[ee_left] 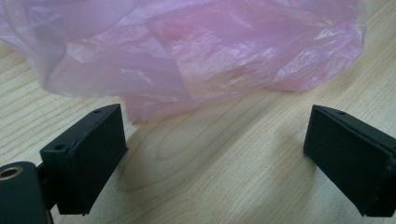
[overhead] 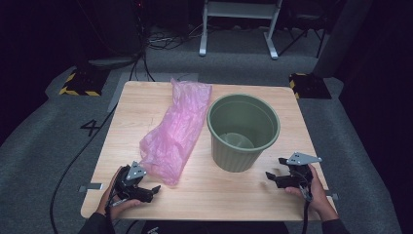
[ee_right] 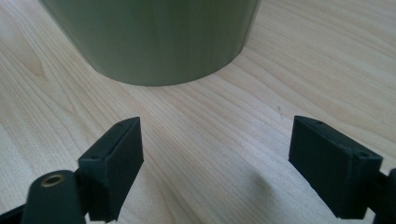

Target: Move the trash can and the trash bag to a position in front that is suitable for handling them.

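On the light wooden table point(overhead: 214, 195), a crumpled pink plastic bag point(overhead: 176, 130) lies stretched from the far edge toward the near left, and a ribbed green plastic bin point(overhead: 243, 130) stands upright just to its right, the two close together at the bin's rim. The bin is open at the top.

At the near left, the left gripper point(overhead: 155, 189) is held in the person's left hand point(overhead: 113, 197) low over the table, pointing right toward the near end of the bag. Its jaws stand wide apart with nothing between them. From the left gripper view, the left gripper point(ee_left: 215, 149) faces the bag point(ee_left: 187, 51), whose near edge lies just beyond the jaws without touching them; bare wood shows between.

At the near right, the right gripper point(overhead: 275, 168) is held in the person's right hand point(overhead: 316, 192), pointing left toward the bin's base. Its jaws are also spread wide and hold nothing. From the right gripper view, the right gripper point(ee_right: 215, 154) faces the lower wall of the bin point(ee_right: 154, 37), which stands near but apart from the jaws.
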A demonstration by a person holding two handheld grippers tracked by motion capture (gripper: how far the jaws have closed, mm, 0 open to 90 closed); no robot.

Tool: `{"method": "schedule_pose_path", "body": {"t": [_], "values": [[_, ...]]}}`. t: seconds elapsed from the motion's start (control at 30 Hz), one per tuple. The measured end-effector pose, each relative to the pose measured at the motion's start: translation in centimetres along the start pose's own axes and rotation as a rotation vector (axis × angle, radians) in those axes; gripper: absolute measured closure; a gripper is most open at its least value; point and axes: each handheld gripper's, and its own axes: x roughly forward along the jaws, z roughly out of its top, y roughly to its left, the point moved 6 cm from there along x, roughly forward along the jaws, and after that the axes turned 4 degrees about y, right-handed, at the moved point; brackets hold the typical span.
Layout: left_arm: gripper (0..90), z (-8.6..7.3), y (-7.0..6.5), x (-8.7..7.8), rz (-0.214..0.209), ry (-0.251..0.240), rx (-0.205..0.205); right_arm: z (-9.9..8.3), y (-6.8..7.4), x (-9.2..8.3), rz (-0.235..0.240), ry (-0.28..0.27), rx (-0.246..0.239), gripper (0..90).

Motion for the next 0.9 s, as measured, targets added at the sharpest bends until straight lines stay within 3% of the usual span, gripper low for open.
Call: {"method": "schedule_pose_path", "body": {"t": [0.47,0.9], "values": [[5.4,0.0,0.0,0.0,0.000,0.000,-0.001,2.1,0.7,-1.5,-0.025,-0.060,-0.053,19.4],[5.3,0.0,0.0,0.0,0.000,0.000,0.000,3.8,0.9,-2.6,-0.038,-0.100,-0.066,19.2]]}}
